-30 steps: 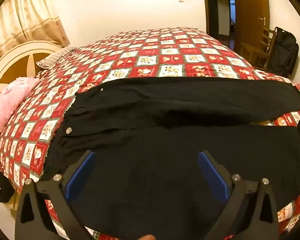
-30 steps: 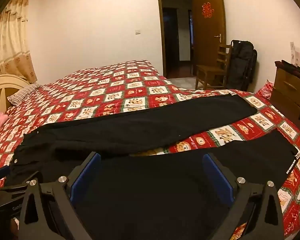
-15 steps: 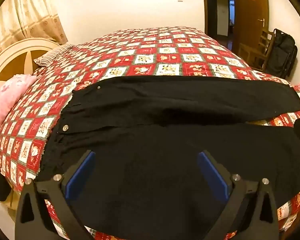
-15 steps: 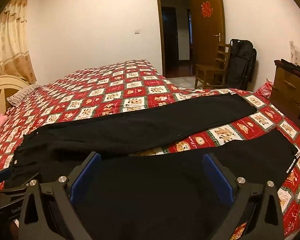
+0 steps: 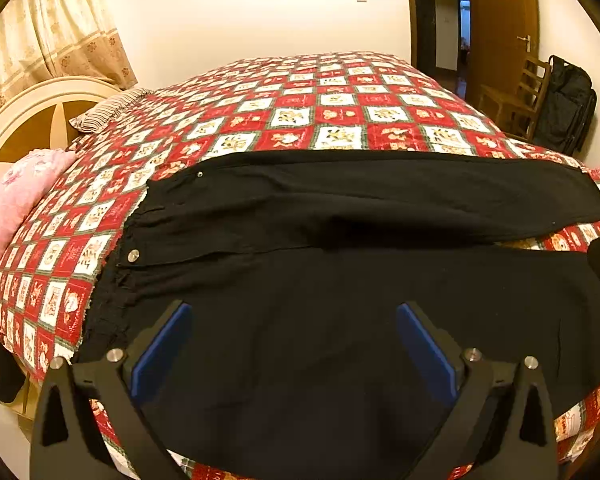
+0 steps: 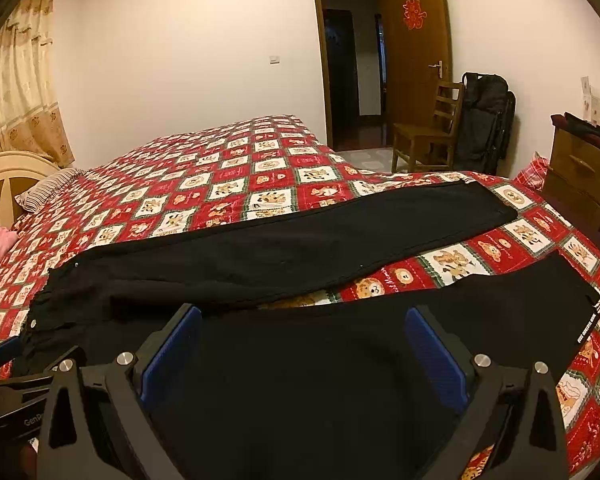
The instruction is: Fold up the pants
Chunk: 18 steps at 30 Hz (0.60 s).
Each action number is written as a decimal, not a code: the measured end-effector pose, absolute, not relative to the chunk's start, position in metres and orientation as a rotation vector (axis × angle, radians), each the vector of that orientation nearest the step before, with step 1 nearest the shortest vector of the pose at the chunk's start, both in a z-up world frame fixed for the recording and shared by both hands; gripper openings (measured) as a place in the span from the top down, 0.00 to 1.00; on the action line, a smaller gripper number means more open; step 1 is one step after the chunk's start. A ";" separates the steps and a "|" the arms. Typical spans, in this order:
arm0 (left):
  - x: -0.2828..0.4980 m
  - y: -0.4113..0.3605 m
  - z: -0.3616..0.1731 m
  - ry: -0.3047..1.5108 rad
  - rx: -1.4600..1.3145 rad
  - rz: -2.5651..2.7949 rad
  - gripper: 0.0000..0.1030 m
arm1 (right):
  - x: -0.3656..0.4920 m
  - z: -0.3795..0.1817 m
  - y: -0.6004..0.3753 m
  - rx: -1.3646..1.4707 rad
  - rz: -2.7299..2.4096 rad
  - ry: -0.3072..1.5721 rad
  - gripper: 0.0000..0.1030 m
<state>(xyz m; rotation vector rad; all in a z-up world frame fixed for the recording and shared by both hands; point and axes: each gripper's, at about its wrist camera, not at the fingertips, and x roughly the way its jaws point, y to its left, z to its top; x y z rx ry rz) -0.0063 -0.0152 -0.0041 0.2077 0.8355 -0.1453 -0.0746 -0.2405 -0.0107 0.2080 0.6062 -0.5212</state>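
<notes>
1. Pants (image 5: 340, 272) lie flat on the quilt (image 5: 340, 120), legs toward 3 o'clock.
2. Left gripper (image 5: 292, 344) is spread wide above them, gripping nothing.
3. Right gripper (image 6: 300, 348) is spread too, nothing pinched.

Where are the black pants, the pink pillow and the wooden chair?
black pants (image 5: 380, 200), left wrist view, middle of the far leg.
pink pillow (image 5: 16, 196), left wrist view, centre of its top face.
wooden chair (image 6: 424, 136), right wrist view, on the seat.
</notes>
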 end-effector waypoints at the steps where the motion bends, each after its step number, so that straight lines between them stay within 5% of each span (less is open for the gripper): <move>1: -0.006 -0.015 -0.004 0.835 0.208 -0.144 0.00 | -0.076 -0.012 -0.240 0.209 -0.521 0.605 0.01; 18: -0.006 -0.013 -0.008 0.842 0.206 -0.139 0.00 | -0.072 -0.011 -0.237 0.210 -0.524 0.617 0.01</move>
